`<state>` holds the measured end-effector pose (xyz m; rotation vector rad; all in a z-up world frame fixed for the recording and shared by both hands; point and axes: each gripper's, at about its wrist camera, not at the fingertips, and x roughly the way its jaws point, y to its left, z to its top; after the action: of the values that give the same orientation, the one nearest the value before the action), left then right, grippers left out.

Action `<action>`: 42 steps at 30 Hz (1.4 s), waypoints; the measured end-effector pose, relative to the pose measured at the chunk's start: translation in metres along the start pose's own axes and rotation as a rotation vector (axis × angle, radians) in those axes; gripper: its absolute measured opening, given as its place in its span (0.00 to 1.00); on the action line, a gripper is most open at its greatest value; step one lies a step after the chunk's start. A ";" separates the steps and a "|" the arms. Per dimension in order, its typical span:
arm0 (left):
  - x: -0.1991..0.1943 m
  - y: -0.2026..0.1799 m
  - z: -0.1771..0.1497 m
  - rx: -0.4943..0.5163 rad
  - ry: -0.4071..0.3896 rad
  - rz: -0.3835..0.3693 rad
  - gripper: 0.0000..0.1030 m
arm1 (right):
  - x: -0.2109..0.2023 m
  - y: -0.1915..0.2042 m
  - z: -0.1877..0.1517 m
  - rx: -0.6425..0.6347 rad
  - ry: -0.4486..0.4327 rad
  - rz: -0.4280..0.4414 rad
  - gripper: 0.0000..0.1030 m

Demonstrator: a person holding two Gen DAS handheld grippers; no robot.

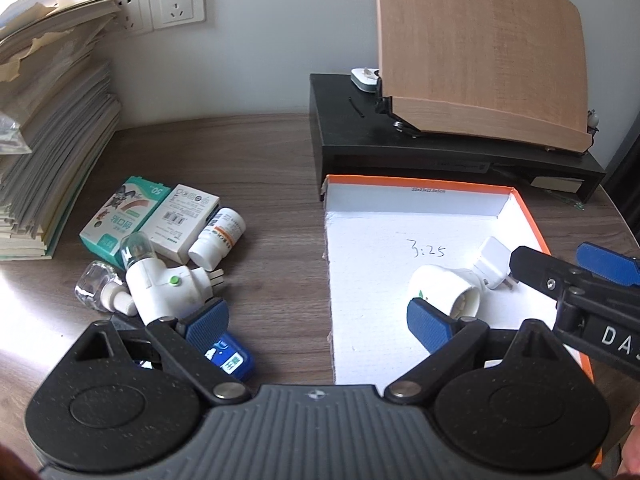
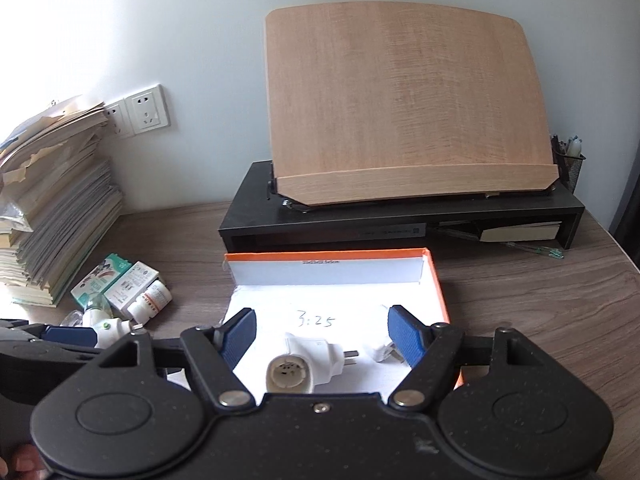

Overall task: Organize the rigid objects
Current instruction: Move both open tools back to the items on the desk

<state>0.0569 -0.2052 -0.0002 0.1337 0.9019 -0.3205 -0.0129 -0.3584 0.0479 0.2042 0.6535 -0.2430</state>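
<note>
A shallow orange-rimmed white box [image 1: 420, 185] [image 2: 436, 280] lies on the desk. Inside it lie a white lamp-socket plug [image 1: 444, 288] [image 2: 304, 364] and a small white charger plug [image 1: 494, 262] [image 2: 380, 350]. My right gripper [image 2: 322, 336] is open and empty above the socket plug; it also shows in the left wrist view [image 1: 560, 268]. My left gripper [image 1: 318, 320] is open and empty over the box's left edge. Left of the box lie a white night-light socket with bulb [image 1: 160, 280], a green box [image 1: 120, 216], a white box [image 1: 186, 220], a pill bottle [image 1: 218, 238], a glass bottle [image 1: 98, 290] and a blue item [image 1: 228, 354].
A tall stack of papers and books [image 1: 48, 140] stands at the left. A black monitor riser [image 1: 400, 148] with a tilted wooden board [image 1: 480, 40] stands behind the box. Wall sockets [image 1: 176, 0] are on the wall. A mesh pen holder [image 2: 570, 164] stands at the far right.
</note>
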 end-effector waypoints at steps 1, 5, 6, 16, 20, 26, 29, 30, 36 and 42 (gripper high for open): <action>-0.001 0.002 -0.001 -0.004 0.001 0.004 0.96 | 0.000 0.003 0.000 -0.004 0.003 0.004 0.83; -0.004 0.013 -0.004 -0.022 0.001 0.014 0.96 | 0.000 0.013 -0.003 -0.018 0.007 0.023 0.83; -0.005 0.016 -0.005 -0.026 0.001 0.017 0.96 | 0.000 0.016 -0.004 -0.021 0.008 0.027 0.83; -0.012 0.044 -0.014 -0.076 0.001 0.048 0.96 | 0.002 0.047 -0.010 -0.054 0.019 0.071 0.84; -0.015 0.055 -0.017 -0.091 -0.001 0.056 0.96 | 0.003 0.058 -0.011 -0.064 0.021 0.084 0.83; -0.018 0.073 -0.021 -0.108 -0.001 0.062 0.96 | 0.005 0.074 -0.013 -0.075 0.027 0.101 0.84; -0.019 0.083 -0.023 -0.118 0.001 0.064 0.96 | 0.007 0.084 -0.015 -0.083 0.033 0.111 0.84; -0.019 0.086 -0.025 -0.121 0.002 0.066 0.96 | 0.008 0.088 -0.016 -0.086 0.037 0.116 0.84; -0.021 0.112 -0.033 -0.144 0.005 0.067 0.96 | 0.015 0.110 -0.023 -0.109 0.063 0.168 0.84; -0.018 0.151 -0.044 -0.190 0.027 0.085 0.96 | 0.026 0.132 -0.031 -0.139 0.099 0.235 0.85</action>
<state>0.0628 -0.0477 -0.0162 0.0009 0.9454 -0.1533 0.0271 -0.2287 0.0223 0.1586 0.7355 0.0385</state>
